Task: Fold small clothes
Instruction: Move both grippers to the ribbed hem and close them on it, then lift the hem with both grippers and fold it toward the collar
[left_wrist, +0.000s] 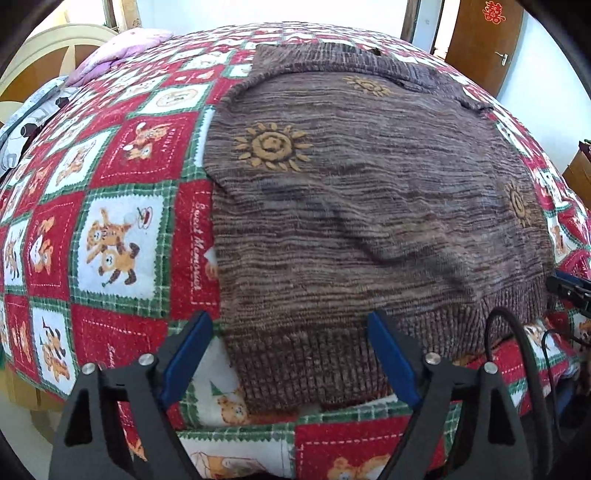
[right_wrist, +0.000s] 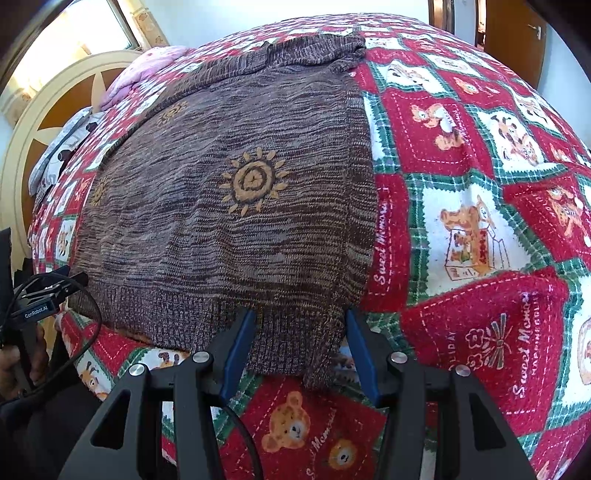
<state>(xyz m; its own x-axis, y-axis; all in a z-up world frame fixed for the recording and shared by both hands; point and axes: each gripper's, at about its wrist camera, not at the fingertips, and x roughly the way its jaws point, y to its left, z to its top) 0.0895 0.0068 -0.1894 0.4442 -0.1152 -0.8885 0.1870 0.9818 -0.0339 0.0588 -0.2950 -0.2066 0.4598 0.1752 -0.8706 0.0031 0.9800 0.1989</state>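
Observation:
A brown knitted sweater (left_wrist: 351, 206) with orange sun motifs lies flat on the bed, sleeves folded in, ribbed hem nearest me. It also shows in the right wrist view (right_wrist: 229, 206). My left gripper (left_wrist: 291, 325) is open, its blue-padded fingers straddling the hem's left corner. My right gripper (right_wrist: 301, 321) is open, its fingers straddling the hem's right corner. The right gripper also shows at the right edge of the left wrist view (left_wrist: 569, 291), and the left gripper shows at the left edge of the right wrist view (right_wrist: 51, 291).
A red, green and white patchwork bedspread (left_wrist: 122, 229) with bear pictures covers the bed. A pink pillow (left_wrist: 122, 51) and a cream headboard (left_wrist: 55, 44) lie at the far left. A wooden door (left_wrist: 487, 40) stands at the far right. Black cables (left_wrist: 517, 343) hang near the grippers.

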